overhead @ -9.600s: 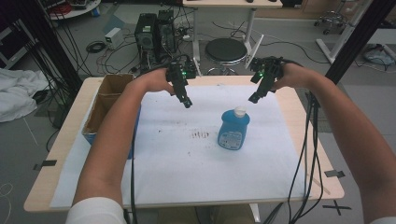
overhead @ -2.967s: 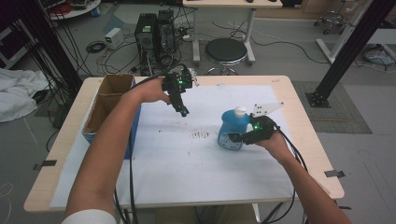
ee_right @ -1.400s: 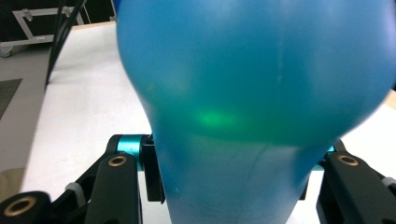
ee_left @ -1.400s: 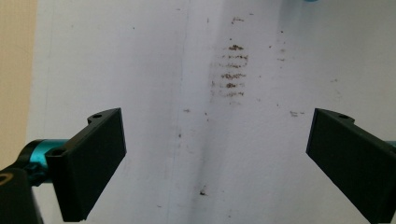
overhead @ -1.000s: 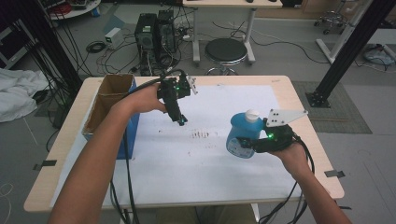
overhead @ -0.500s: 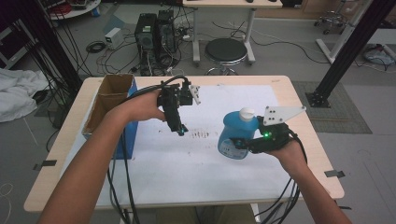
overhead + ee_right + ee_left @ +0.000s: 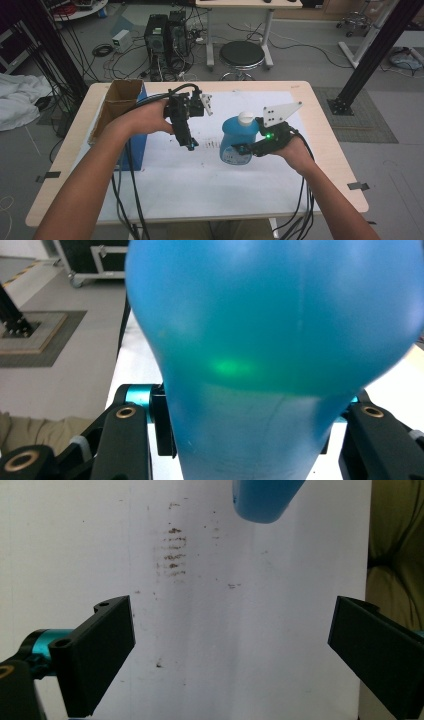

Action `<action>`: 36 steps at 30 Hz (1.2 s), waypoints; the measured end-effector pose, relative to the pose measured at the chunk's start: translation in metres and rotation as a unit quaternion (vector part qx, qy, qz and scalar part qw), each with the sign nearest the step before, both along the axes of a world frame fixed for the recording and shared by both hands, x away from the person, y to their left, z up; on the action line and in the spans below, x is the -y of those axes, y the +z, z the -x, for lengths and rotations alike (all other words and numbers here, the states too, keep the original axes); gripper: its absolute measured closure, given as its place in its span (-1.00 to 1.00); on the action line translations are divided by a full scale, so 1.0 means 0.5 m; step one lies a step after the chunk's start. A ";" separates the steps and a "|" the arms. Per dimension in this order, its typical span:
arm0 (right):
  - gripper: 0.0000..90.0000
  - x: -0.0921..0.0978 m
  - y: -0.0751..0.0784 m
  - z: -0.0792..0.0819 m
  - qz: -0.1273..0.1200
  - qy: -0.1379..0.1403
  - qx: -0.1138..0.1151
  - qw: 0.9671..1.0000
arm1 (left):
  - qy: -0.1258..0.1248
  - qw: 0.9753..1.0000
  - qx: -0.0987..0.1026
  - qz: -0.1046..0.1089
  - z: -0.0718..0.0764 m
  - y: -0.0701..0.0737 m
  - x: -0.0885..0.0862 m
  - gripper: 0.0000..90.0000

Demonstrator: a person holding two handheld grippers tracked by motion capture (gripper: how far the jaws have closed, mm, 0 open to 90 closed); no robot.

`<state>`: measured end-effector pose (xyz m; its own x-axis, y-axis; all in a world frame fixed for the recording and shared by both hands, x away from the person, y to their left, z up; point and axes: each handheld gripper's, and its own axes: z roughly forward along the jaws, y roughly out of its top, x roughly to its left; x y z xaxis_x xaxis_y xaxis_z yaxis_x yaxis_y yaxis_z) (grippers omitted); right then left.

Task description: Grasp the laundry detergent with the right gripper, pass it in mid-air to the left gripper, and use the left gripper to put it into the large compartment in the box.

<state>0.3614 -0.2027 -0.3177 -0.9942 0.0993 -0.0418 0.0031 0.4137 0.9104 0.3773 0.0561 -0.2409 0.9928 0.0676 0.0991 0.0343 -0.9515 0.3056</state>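
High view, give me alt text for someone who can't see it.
The person's right gripper is clamped on a blue bottle with a white cap above a white sheet on the table. The left gripper hovers open beside it, over dark smudges, with a cardboard box at the table's left edge.

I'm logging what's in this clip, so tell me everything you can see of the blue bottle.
The blue bottle looks like translucent plastic with a white cap and a pale label low on its front. It is roughly upright, over the white sheet covering the table. The right claw is shut on its lower body, a jaw on either side. The left claw hangs open beside it, apart.
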 end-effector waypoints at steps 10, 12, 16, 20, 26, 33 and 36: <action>0.01 -0.033 -0.018 -0.022 0.021 0.029 -0.009 0.999 | 0.013 1.000 -0.020 -0.002 0.010 0.017 0.019 -0.89; 0.01 -0.040 -0.023 -0.024 0.024 0.028 -0.005 0.999 | 0.014 1.000 -0.022 -0.004 0.011 0.020 0.022 -0.89; 0.01 -0.051 -0.027 -0.027 0.021 0.032 -0.009 0.999 | 0.018 0.999 -0.031 -0.004 0.011 0.025 0.030 -0.89; 0.01 -0.065 -0.027 -0.028 0.026 0.037 -0.008 0.999 | 0.012 0.999 -0.036 -0.004 0.015 0.034 0.042 -0.89; 0.01 -0.082 -0.023 -0.029 0.026 0.040 -0.010 0.999 | 0.005 0.999 -0.035 -0.008 0.021 0.046 0.059 -0.89; 0.01 -0.100 -0.019 -0.030 0.025 0.049 -0.012 0.998 | 0.000 0.999 -0.032 -0.007 0.023 0.057 0.077 -0.89; 0.01 -0.104 -0.022 -0.032 0.030 0.050 -0.015 0.998 | -0.002 0.999 -0.034 -0.009 0.021 0.057 0.084 -0.89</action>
